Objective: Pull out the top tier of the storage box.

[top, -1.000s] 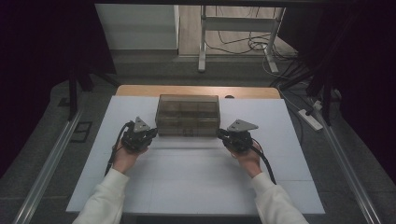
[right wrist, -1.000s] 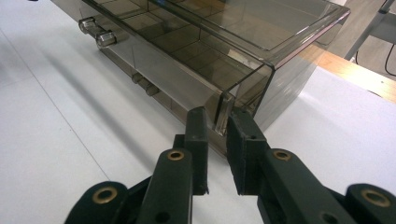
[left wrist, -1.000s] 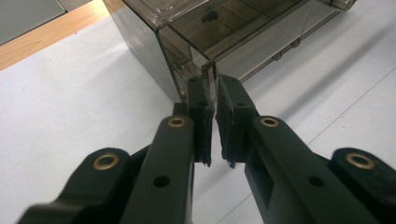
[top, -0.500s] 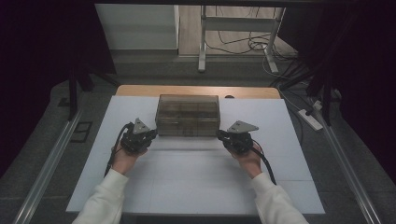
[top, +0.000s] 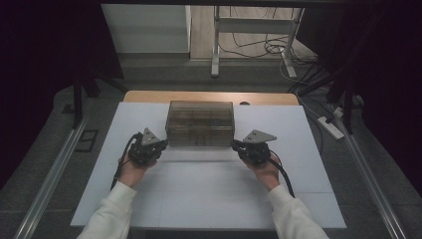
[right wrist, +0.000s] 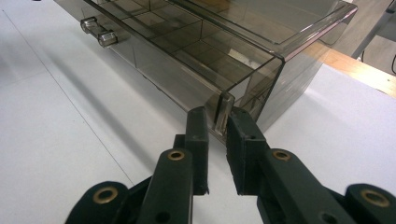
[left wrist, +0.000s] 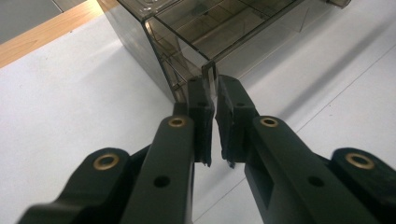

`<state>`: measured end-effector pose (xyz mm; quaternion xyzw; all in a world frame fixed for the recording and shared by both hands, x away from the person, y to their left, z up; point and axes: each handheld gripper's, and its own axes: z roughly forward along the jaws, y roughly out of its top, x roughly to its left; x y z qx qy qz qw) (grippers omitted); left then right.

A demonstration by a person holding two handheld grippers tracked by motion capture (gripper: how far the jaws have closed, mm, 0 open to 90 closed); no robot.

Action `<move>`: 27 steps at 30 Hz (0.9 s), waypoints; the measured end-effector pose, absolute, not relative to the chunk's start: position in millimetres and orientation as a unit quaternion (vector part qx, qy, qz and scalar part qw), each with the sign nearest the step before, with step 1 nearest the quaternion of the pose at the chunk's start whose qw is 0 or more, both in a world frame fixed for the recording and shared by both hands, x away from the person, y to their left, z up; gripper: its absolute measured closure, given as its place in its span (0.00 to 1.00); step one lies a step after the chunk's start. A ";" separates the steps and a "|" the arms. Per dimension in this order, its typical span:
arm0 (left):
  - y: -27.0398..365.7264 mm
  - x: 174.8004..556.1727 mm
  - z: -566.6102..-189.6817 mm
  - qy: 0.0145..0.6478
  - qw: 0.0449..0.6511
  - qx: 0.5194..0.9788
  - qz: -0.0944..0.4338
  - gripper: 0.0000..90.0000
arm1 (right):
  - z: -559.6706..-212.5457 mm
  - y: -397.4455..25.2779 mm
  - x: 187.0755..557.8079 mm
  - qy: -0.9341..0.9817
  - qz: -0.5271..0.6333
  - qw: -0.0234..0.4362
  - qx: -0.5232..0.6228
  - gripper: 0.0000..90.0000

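**High view: two grippers at the front corners of one smoky box**

High view counts come out simply: one translucent brown plastic box (top: 200, 123), two grippers, two hands in white sleeves, and one white board (top: 209, 199) laid over a wooden table (top: 149, 96). The box sits at the far middle of the board. The left gripper (top: 160, 145) is at its front left corner and the right gripper (top: 238, 146) at its front right corner, each held from behind by a hand.

From above, the jaw tips are too small to read. The left gripper view fills that in: the left gripper (left wrist: 214, 95) has its jaws drawn close on a thin clear tab (left wrist: 211, 74) standing at the box's (left wrist: 196, 32) lower front corner, and they appear to pinch it. The right gripper view shows the mirror case: the right gripper (right wrist: 216, 123) has its jaws set either side of a similar clear tab (right wrist: 224, 108) at the other corner of the box (right wrist: 233, 51), seemingly touching it, though a sliver of gap may remain.

Right gripper view also shows what the others do not: two small cylindrical clear knobs (right wrist: 98, 31) side by side on the box's front face, and inner dividers splitting the inside into several compartments.
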<state>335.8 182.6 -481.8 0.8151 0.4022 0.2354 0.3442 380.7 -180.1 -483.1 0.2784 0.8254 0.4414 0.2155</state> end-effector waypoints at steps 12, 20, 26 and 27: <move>181.7 332.7 -482.0 0.400 0.341 0.818 0.235 0.93 | -483.0 -181.3 379.4 0.827 0.439 0.213 0.278 0.87; 181.4 331.0 -482.2 0.399 0.342 0.818 0.235 0.93 | -482.8 -181.4 378.1 0.828 0.439 0.212 0.278 0.87; 181.3 328.8 -482.3 0.397 0.341 0.819 0.235 0.93 | -483.1 -182.1 376.7 0.828 0.440 0.212 0.277 0.87; 181.3 328.8 -482.3 0.397 0.341 0.819 0.235 0.93 | -483.1 -182.1 376.7 0.828 0.440 0.212 0.277 0.87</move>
